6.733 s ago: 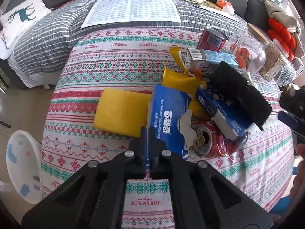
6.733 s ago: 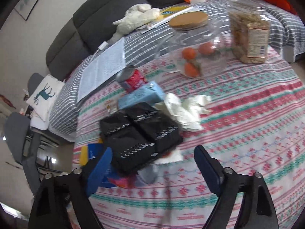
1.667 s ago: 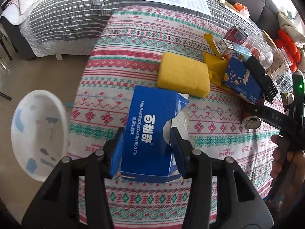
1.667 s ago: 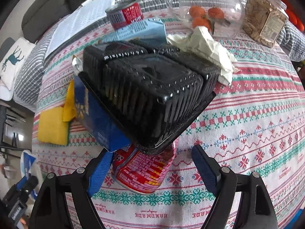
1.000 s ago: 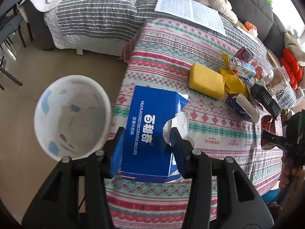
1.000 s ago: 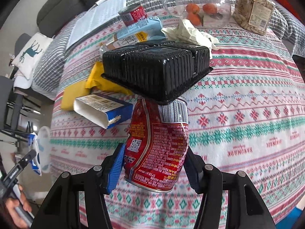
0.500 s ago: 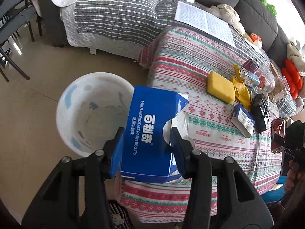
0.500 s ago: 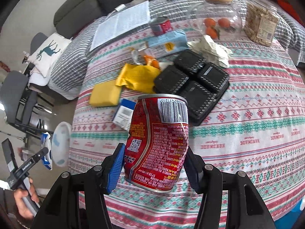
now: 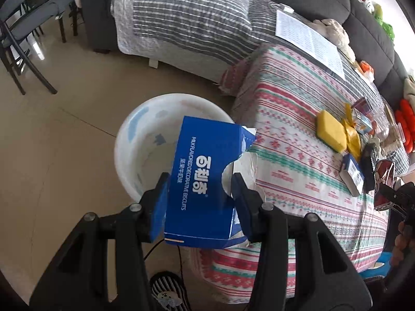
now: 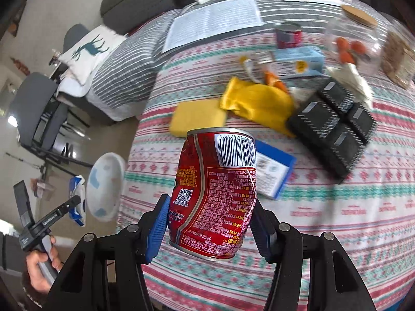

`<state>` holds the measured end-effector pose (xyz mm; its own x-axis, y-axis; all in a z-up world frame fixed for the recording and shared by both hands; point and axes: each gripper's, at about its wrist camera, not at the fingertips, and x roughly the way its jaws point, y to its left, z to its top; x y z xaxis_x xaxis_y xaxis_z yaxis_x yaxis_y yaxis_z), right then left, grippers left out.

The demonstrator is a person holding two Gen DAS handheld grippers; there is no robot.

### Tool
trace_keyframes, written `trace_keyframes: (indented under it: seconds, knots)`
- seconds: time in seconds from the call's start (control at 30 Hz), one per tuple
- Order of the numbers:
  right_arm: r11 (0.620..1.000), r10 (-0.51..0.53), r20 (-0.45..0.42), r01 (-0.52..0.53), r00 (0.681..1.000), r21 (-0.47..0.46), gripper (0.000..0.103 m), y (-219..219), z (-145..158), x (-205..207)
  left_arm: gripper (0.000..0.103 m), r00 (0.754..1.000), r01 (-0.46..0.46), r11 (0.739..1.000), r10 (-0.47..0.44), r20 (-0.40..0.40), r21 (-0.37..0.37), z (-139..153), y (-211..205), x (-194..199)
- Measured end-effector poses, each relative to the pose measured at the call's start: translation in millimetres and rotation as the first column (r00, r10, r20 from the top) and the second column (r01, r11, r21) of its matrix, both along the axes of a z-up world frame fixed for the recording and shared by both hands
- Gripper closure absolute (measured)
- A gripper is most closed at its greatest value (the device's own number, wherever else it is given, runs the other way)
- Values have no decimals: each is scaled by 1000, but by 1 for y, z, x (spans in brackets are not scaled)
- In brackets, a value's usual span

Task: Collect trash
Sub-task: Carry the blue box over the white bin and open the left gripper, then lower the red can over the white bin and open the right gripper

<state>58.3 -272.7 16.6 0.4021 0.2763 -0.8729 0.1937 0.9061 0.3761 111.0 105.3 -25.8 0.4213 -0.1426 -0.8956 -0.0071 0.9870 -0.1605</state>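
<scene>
My left gripper is shut on a torn blue biscuit box, held in the air over the near rim of a white plastic basin on the floor beside the table. My right gripper is shut on a dented red drink can, lifted above the patterned tablecloth. In the right wrist view the basin shows at the left, past the table's edge, with the left gripper and a hand beside it. The can appears at the far right of the left wrist view.
Left on the table are a yellow sponge, a yellow wrapper, a small blue box, a black plastic tray, a light blue carton, another red can and jars. A striped sofa and chairs stand beyond.
My left gripper carried the blue box off the table's edge to above the basin. My right gripper rose with the red can, so the table's things look smaller and farther.
</scene>
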Motion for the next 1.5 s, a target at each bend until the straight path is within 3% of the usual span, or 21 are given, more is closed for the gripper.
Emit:
trace_keyframes:
  seconds: [0.4,0.6,0.63,0.77,0.9,1.03,1.2,1.5]
  knots:
    - [992,124,-5,-124,992,2,44,73,-14,39,54,997,-49,999,50,-52,3,-33,30,23]
    - [987,160,-4,-160,987,-7,44,102,-25,54,53,997,-47,998,45,-55,-37,-49,41,38]
    - [987,163,-2,-163,987,-10,44,105,-27,56,51,998,-45,998,44,-48,-35,-51,41,40]
    - [984,178,6,-178,984,-5,44,123,-35,68,20,996,-74,997,73,-48,-24,-47,44,42]
    - [978,209,-10,-209,978,-16,44,148,-40,81,16,994,-112,993,113,-6,40,-31,56,31]
    - [966,256,-24,-257,966,-22,44,185,-45,90,8,983,-183,978,186,-14,102,-27,82,17]
    - [954,300,-28,-300,954,15,44,233,-53,103,4,980,-193,970,197,-8,150,-25,100,5]
    - [947,322,-51,-322,945,18,43,272,-75,123,3,981,-188,968,193,-19,166,-24,106,0]
